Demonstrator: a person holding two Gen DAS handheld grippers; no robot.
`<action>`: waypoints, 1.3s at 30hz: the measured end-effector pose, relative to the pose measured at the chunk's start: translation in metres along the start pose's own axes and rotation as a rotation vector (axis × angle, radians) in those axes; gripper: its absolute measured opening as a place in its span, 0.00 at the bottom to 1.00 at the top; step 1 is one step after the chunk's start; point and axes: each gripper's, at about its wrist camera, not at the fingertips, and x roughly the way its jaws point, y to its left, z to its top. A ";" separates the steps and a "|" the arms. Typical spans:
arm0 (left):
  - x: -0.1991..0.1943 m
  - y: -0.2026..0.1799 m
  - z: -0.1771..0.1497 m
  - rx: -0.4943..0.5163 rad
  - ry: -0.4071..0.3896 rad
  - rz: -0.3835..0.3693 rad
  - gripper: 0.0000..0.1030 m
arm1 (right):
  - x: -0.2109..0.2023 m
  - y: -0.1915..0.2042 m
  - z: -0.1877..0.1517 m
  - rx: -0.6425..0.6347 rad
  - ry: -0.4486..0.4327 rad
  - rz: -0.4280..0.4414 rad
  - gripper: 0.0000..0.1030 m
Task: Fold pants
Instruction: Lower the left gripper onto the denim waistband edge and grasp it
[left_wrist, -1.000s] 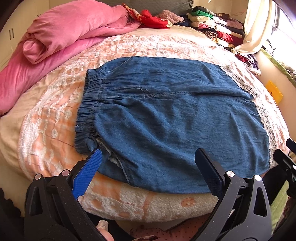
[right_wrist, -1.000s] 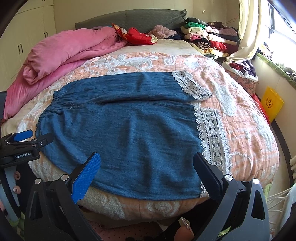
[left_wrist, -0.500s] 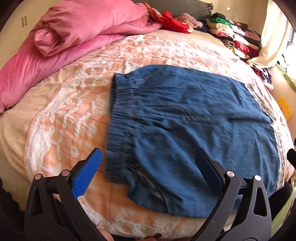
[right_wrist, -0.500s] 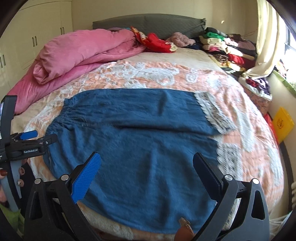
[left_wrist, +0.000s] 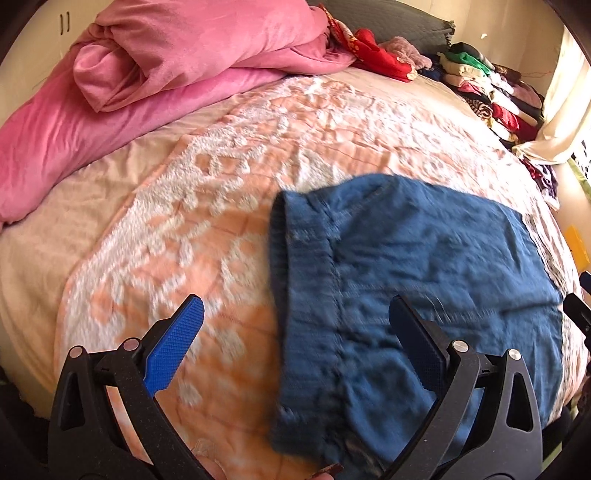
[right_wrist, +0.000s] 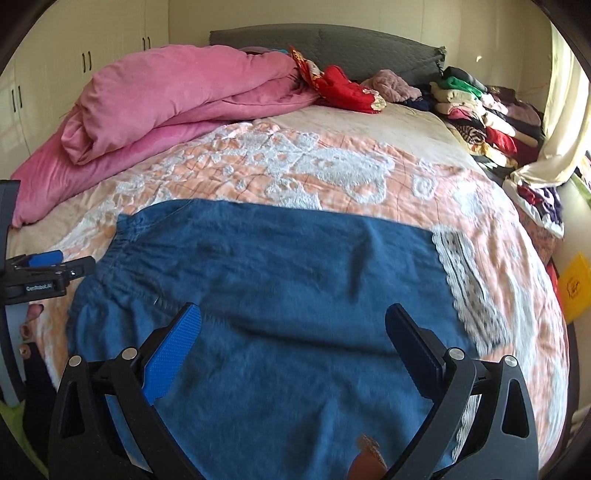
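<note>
Blue denim pants (right_wrist: 280, 295) lie flat across the near part of the bed, elastic waistband (left_wrist: 299, 295) to the left, lace-trimmed hem (right_wrist: 465, 284) to the right. My left gripper (left_wrist: 295, 325) hovers open over the waistband edge, its blue-padded finger above bare bedspread, the other above the denim. My right gripper (right_wrist: 293, 332) is open above the middle of the pants, nothing between its fingers. The left gripper (right_wrist: 44, 273) also shows at the left edge of the right wrist view, beside the waistband.
A peach bedspread (left_wrist: 184, 229) with white pattern covers the bed. A rolled pink duvet (right_wrist: 166, 99) lies at the back left. Red cloth (right_wrist: 343, 90) and stacked folded clothes (right_wrist: 476, 110) sit at the back and right. A yellow box (right_wrist: 574, 286) stands beside the bed.
Both grippers have moved forward over the bed. The left one swung left toward the waistband end, so the pants now sit right of its centre. The pants look unmoved.
</note>
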 end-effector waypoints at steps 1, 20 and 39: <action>0.004 0.003 0.005 -0.003 0.001 0.003 0.91 | 0.004 0.001 0.004 -0.004 0.000 0.006 0.96; 0.076 0.020 0.059 0.049 0.042 -0.038 0.91 | 0.101 0.028 0.078 -0.090 0.080 0.115 0.96; 0.082 0.003 0.063 0.139 -0.029 -0.126 0.27 | 0.173 0.053 0.099 -0.284 0.169 0.092 0.96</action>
